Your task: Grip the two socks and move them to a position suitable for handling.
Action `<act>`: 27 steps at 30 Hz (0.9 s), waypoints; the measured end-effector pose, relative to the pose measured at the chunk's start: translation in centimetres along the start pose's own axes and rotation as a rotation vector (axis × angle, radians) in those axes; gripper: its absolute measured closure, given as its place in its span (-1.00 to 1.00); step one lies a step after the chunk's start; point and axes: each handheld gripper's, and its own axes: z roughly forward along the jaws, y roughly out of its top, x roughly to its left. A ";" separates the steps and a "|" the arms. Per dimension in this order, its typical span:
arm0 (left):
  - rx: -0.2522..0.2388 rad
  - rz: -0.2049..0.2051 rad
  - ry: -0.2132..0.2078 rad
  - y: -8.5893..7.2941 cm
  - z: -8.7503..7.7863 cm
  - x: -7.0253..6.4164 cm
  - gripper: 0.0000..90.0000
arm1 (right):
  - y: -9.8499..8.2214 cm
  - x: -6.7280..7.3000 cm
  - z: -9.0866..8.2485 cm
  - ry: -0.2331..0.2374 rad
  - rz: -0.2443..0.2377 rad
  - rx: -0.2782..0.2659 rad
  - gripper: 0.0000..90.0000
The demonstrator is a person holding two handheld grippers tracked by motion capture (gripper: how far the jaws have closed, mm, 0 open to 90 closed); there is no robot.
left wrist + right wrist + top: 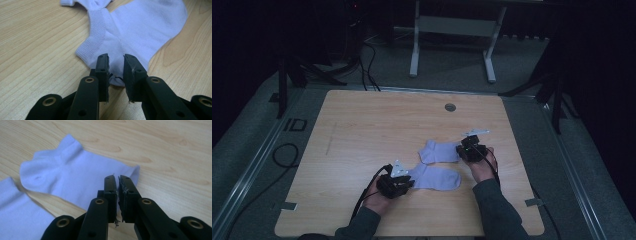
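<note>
Now, left hand-held gripper (403, 183): clamped on the edge of the near sock (437, 177).
Near sock: flat on the desk (362, 130), its cuff just beside the far sock (438, 151).
Right hand-held gripper (465, 150): jaws a narrow slit apart, gripping nothing, over the far sock's edge.
Around: cable hole (450, 107) well beyond; nothing blocks either sock.
Room: dim, grey floor (252, 145), table legs (414, 50) behind.

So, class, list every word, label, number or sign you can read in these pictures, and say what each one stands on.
"ID": dark letters on the grey floor left of the table.
Socks, left gripper, right gripper: no writing to be seen on them.
</note>
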 end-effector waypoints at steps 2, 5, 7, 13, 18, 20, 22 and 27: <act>0.000 0.000 -0.001 0.0 0.0 0.0 0.64 | -0.3 -0.2 0.0 0.006 0.005 0.007 0.80; -0.001 0.003 0.000 0.0 0.0 0.0 0.62 | -0.7 -0.4 -0.1 0.027 0.009 0.029 0.57; -0.002 0.003 0.000 0.0 0.0 0.0 0.62 | -0.7 -0.5 -0.4 0.019 0.006 0.018 0.40; -0.002 0.002 -0.002 0.0 0.0 0.0 0.62 | 0.5 -0.3 -1.4 0.025 -0.016 -0.036 0.20; -0.003 0.001 -0.002 0.0 0.0 0.0 0.61 | 1.9 1.1 -1.3 0.061 -0.103 -0.042 0.17; -0.003 0.001 -0.003 0.0 0.0 0.0 0.61 | 2.3 1.9 -1.0 0.074 -0.144 -0.035 0.16; -0.002 0.000 -0.004 0.0 0.0 0.0 0.61 | 2.7 2.6 -0.5 0.078 -0.176 -0.029 0.16; -0.002 0.001 -0.004 0.0 0.0 0.0 0.61 | 3.5 3.9 0.2 0.093 -0.201 -0.022 0.17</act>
